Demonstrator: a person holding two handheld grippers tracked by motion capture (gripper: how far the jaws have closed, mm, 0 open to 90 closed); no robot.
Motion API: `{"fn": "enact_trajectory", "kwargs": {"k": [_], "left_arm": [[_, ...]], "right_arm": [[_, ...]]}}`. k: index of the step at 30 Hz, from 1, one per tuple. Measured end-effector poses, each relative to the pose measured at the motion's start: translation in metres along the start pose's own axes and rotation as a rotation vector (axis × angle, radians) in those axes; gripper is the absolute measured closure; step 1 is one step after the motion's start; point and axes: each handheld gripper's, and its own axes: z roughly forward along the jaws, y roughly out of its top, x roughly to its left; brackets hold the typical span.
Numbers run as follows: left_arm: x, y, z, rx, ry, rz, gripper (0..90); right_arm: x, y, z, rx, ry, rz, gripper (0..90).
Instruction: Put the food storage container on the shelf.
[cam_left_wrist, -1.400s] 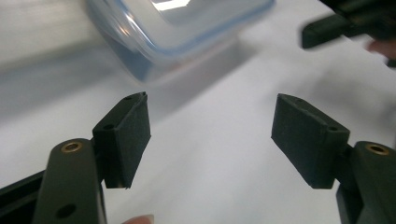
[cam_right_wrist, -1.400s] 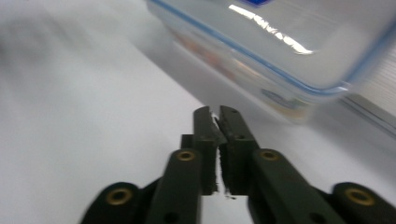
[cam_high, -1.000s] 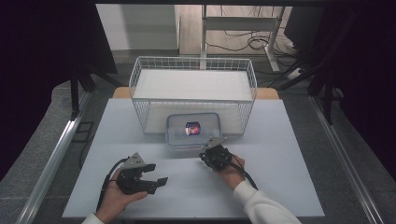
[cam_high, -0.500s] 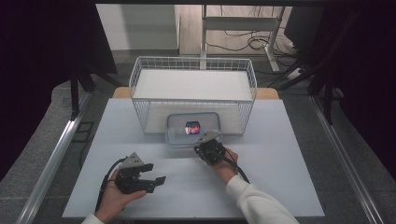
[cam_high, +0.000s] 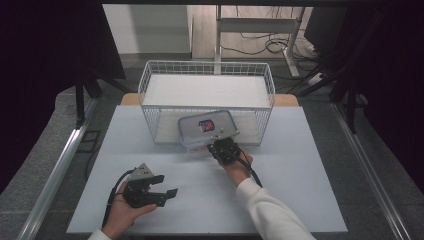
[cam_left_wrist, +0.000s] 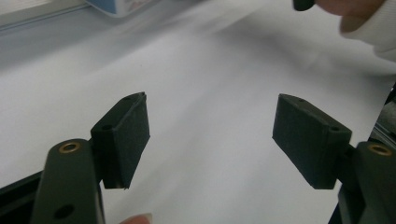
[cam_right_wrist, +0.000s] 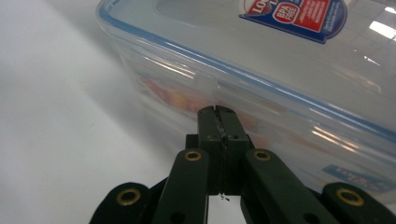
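- Two grippers are at work over a white table (cam_high: 310, 200), one in each of a person's hands, and a clear plastic container (cam_high: 207, 127) lies just ahead of the right one.
- The right gripper (cam_high: 223, 148) has its jaws pressed flat together with nothing between them; in the right gripper view the closed tips (cam_right_wrist: 218, 122) sit against the container's near side wall, below the blue-edged lid (cam_right_wrist: 261, 37).
- The container looks tilted, its near edge beside the right gripper and its far side against the front of a white wire basket (cam_high: 150, 80); whether it is lifted off the table cannot be told.
- A red label (cam_high: 205, 124) shows on the lid, and something orange is dimly visible through the wall directly ahead of the closed tips.
- The left gripper (cam_high: 169, 192) sits low near the front of the table, well apart from the container and to the left of the right gripper.
- Its jaws stand wide apart and hold nothing; the left gripper view shows bare white table between the two pads (cam_left_wrist: 126, 135).
- In that view a corner of the container (cam_left_wrist: 122, 6) lies far ahead at the top left.
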Motion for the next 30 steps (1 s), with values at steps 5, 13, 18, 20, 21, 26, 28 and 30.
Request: {"fn": "enact_trajectory", "kwargs": {"k": [5, 13, 18, 20, 21, 26, 28, 30], "left_arm": [[0.002, 0.000, -0.001, -0.002, -0.008, 0.006, 26.9], [0.006, 0.000, -0.003, -0.007, -0.016, 0.001, 27.0], [0.007, 0.000, -0.004, -0.009, -0.013, -0.004, 27.1], [0.007, 0.000, -0.004, -0.011, -0.013, -0.005, 27.0], [0.007, 0.000, -0.004, -0.011, -0.013, -0.005, 27.1], [0.007, 0.000, -0.003, -0.008, -0.013, -0.005, 27.1], [0.008, 0.000, -0.004, -0.009, -0.014, -0.005, 27.1], [0.008, 0.000, -0.004, -0.011, -0.015, -0.007, 27.0]], "right_arm": [[0.001, 0.005, 0.009, 0.002, 0.003, 0.013, 88.7], [0.001, 0.018, 0.024, 0.022, -0.013, 0.029, 88.7], [-0.003, 0.022, 0.036, 0.046, -0.032, 0.037, 88.7], [-0.005, 0.022, 0.040, 0.047, -0.039, 0.051, 88.7], [-0.005, 0.022, 0.040, 0.047, -0.039, 0.051, 88.7], [-0.008, 0.025, 0.045, 0.049, -0.042, 0.067, 88.7], [-0.010, 0.027, 0.047, 0.050, -0.046, 0.070, 88.7], [-0.011, 0.028, 0.048, 0.047, -0.053, 0.075, 88.7]]}}
